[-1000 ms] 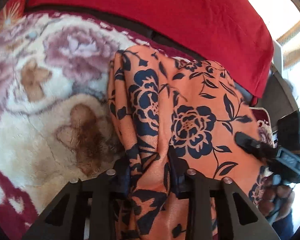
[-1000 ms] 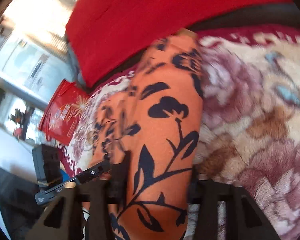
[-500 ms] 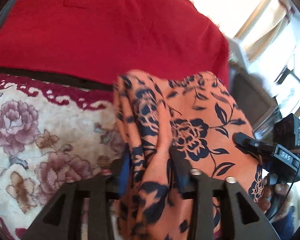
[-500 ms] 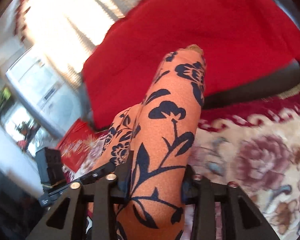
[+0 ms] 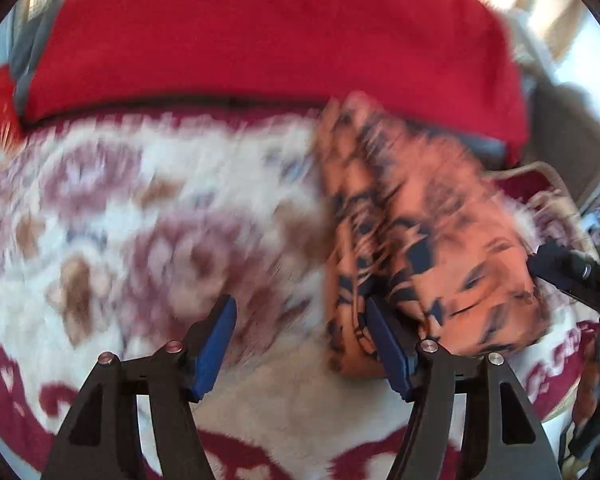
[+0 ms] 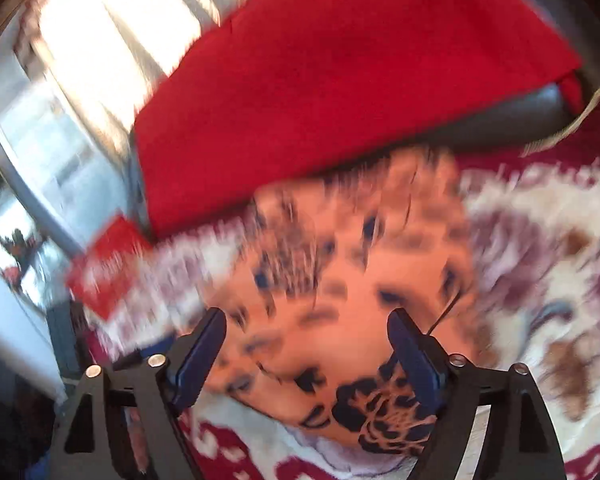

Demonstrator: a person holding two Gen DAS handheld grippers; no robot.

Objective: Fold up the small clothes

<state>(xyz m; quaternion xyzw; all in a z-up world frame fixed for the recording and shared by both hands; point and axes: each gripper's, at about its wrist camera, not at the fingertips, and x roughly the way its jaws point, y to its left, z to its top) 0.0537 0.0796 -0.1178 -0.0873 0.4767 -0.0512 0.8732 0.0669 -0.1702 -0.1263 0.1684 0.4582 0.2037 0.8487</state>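
Observation:
The orange garment with dark blue flowers lies bunched on the floral blanket, blurred by motion. My left gripper is opening. Its blue pads stand apart, and only the garment's left edge lies by the right pad, not pinched. My right gripper is also opening, and the garment lies loose between and beyond its pads. The right gripper's black body shows at the garment's right end in the left wrist view.
A red cloth covers the back rest behind the blanket. A red packet lies at the blanket's far left corner. Bright windows and furniture are beyond, to the left in the right wrist view.
Both grippers held the raised garment before; now both have opened and let it go. The garment has dropped onto the blanket, and both hands have moved, blurring the views.

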